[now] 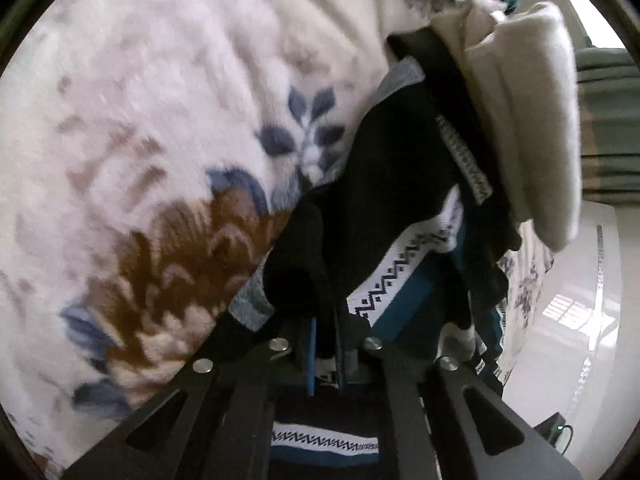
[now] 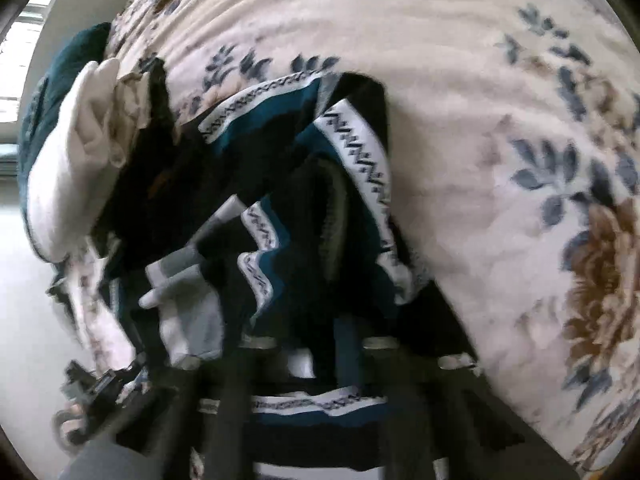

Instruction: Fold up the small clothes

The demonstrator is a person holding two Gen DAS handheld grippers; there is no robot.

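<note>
A black sock with a white zigzag band, a teal stripe and grey heel (image 1: pixel 384 184) hangs from my left gripper (image 1: pixel 326 312), whose jaws are shut on its black fabric over the floral blanket (image 1: pixel 160 120). In the right wrist view the same patterned sock fabric (image 2: pixel 320 184) bunches in front of my right gripper (image 2: pixel 312 344), shut on the sock; the view is blurred. A grey and white sock (image 2: pixel 188 300) lies at the left.
A pile of folded clothes, cream (image 1: pixel 532 128) and dark teal (image 2: pixel 60 92), sits at the blanket's edge. Beyond it are a glossy white floor (image 1: pixel 568 320) and a window (image 2: pixel 24 28). A dark device (image 2: pixel 92 392) shows at lower left.
</note>
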